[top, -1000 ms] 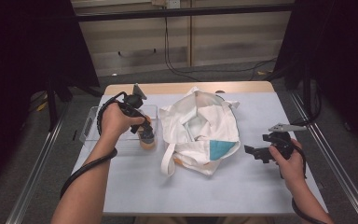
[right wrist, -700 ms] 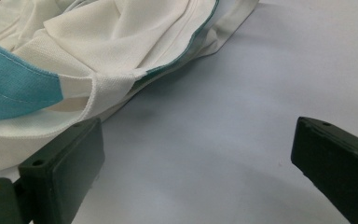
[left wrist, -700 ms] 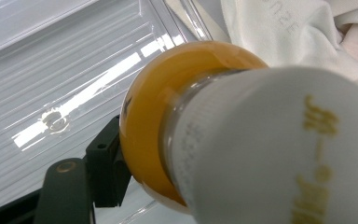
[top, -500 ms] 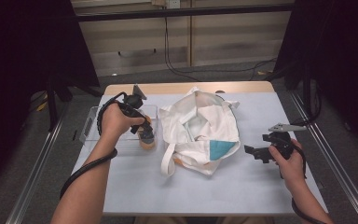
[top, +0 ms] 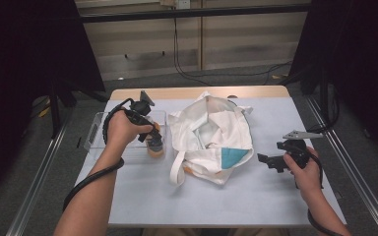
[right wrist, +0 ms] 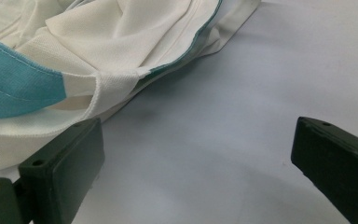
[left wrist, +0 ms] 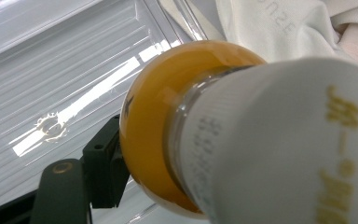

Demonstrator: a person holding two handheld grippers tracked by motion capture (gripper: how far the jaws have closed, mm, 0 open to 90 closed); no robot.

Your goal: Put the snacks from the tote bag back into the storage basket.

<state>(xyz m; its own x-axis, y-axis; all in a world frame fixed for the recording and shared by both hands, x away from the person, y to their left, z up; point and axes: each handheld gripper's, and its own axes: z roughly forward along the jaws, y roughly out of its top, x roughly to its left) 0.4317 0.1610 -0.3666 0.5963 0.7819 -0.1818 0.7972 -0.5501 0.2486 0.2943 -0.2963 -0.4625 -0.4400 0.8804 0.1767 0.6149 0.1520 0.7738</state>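
A small bottle [top: 155, 145] with a white label and an orange rounded end [left wrist: 154, 140] stands at the right end of a clear plastic tray [top: 97, 135]. My left gripper [top: 151, 138] reaches down around it. Its jaws have just been opening a little with the bottle between them, and the one visible finger [left wrist: 103, 163] still lies against the orange end. A white cloth tote bag [top: 211, 137] with a teal patch [right wrist: 14, 86] lies open in the middle of the table. My right gripper [top: 265, 160] [right wrist: 196, 154] rests to its right, pointing at the bag, open and holding nothing.
The table [top: 275, 123] has a pale grey cover with a wooden strip at the far edge. The bag's handle loop [top: 177, 169] trails toward the front. Metal rails [top: 39, 182] run along both sides of the table, and cables lie on the floor beyond.
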